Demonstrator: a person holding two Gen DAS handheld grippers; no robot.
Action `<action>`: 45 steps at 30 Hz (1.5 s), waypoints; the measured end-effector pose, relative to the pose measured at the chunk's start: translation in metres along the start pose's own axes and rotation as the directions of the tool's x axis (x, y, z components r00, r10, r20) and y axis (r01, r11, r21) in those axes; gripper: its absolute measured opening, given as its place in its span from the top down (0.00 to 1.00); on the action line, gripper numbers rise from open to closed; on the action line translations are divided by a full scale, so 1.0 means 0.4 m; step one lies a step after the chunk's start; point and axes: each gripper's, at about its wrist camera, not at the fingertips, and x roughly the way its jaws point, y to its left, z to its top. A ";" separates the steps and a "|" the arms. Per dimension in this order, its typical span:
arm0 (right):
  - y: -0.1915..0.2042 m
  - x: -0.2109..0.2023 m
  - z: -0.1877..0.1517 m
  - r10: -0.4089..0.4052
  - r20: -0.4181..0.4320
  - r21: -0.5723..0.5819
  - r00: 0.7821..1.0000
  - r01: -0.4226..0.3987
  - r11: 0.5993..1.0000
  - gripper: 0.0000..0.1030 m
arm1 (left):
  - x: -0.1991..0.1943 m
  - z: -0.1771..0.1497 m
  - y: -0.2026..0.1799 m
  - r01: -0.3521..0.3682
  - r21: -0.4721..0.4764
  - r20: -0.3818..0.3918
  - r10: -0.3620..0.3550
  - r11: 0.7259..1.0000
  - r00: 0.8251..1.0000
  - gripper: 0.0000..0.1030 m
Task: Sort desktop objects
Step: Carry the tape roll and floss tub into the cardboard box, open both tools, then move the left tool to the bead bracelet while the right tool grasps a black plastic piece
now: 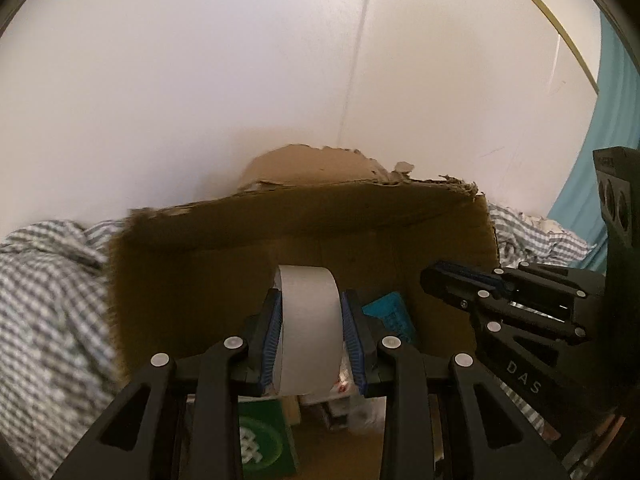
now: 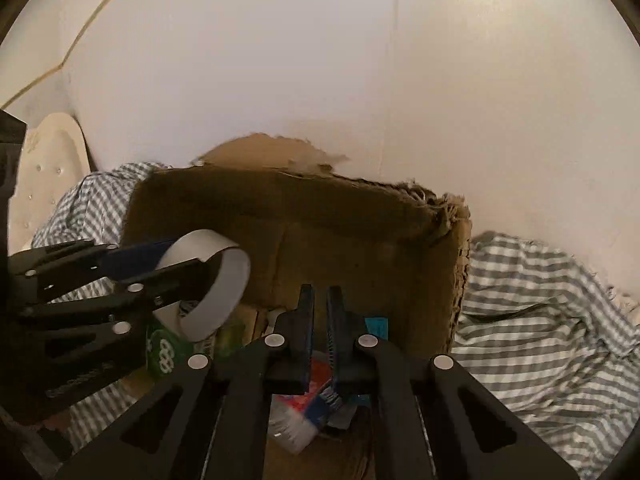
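Observation:
My left gripper [image 1: 312,294] is shut on a white tape roll [image 1: 308,320], its blue pads pressing the roll's two flat sides. The roll hangs upright over an open, torn cardboard box [image 1: 320,208]. In the right wrist view the same tape roll [image 2: 224,280] and left gripper [image 2: 192,260] show at the left, over the box [image 2: 320,208]. My right gripper [image 2: 320,292] is shut with nothing between its fingers, and it points into the box. From the left wrist camera, the right gripper [image 1: 432,278] shows at the right, beside the roll.
Inside the box lie a green packet [image 2: 164,352], a teal item [image 2: 376,326] and a red, white and blue pack [image 2: 304,408]. Rumpled grey-checked cloth [image 2: 540,320] surrounds the box. A white wall stands close behind, with a teal curtain [image 1: 592,160] at the right.

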 end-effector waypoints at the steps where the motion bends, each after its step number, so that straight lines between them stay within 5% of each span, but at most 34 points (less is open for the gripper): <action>1: -0.017 0.006 -0.004 -0.007 0.003 0.015 1.000 0.007 1.000 0.95 | 0.009 -0.001 -0.003 0.000 0.004 0.002 0.000 1.000 1.000 0.59; 2: -0.028 0.005 -0.007 -0.012 0.004 0.024 1.000 0.011 1.000 0.93 | 0.019 -0.002 -0.006 -0.010 0.008 0.002 0.010 1.000 1.000 0.32; 4: -0.057 0.003 -0.005 -0.014 -0.004 0.044 1.000 0.015 0.999 0.83 | 0.020 -0.007 -0.008 -0.040 0.006 0.019 0.040 0.999 0.999 0.09; 8: -0.103 -0.046 0.004 0.005 0.021 0.098 1.000 -0.007 0.995 0.68 | -0.010 -0.020 0.013 -0.031 -0.020 -0.002 0.031 0.999 1.000 0.09; 9: -0.106 -0.057 0.007 0.182 -0.054 -0.049 0.982 -0.185 0.982 0.68 | -0.026 -0.024 0.024 -0.030 -0.034 -0.010 0.030 0.999 1.000 0.09; 10: -0.110 -0.072 0.012 0.197 -0.056 -0.044 0.979 -0.200 0.979 0.65 | -0.048 -0.029 0.036 -0.029 -0.045 -0.015 0.029 0.999 0.999 0.09; 13: -0.105 -0.155 0.021 0.175 -0.026 -0.060 0.984 -0.177 0.982 0.43 | -0.126 -0.047 0.071 -0.059 -0.061 -0.006 0.058 0.996 0.998 0.09; 19: -0.098 -0.322 0.018 0.181 -0.030 -0.118 0.983 -0.184 0.976 0.35 | -0.279 -0.134 0.104 -0.136 -0.083 -0.018 0.135 0.987 0.991 0.05; 25: -0.096 -0.465 -0.168 0.172 -0.120 -0.278 0.978 -0.199 0.940 0.30 | -0.330 -0.254 0.087 -0.154 -0.113 -0.066 0.147 0.981 0.987 0.01; 29: -0.143 -0.452 -0.350 0.113 -0.237 -0.340 0.965 -0.192 0.921 0.30 | -0.316 -0.375 0.025 -0.150 -0.064 -0.101 0.144 0.987 0.984 0.01; 32: -0.170 -0.386 -0.428 0.085 -0.364 -0.313 0.928 -0.208 0.927 0.30 | -0.273 -0.441 -0.016 -0.114 -0.005 -0.136 0.112 0.993 0.984 0.01; 36: -0.128 -0.328 -0.460 0.072 -0.433 -0.362 0.899 -0.246 0.899 0.30 | -0.194 -0.503 -0.047 -0.092 0.078 -0.232 0.108 0.993 0.967 0.01; 45: -0.064 -0.246 -0.545 0.017 -0.527 -0.466 0.850 -0.306 0.830 0.30 | -0.095 -0.564 -0.012 -0.115 0.045 -0.339 0.124 0.992 0.933 0.07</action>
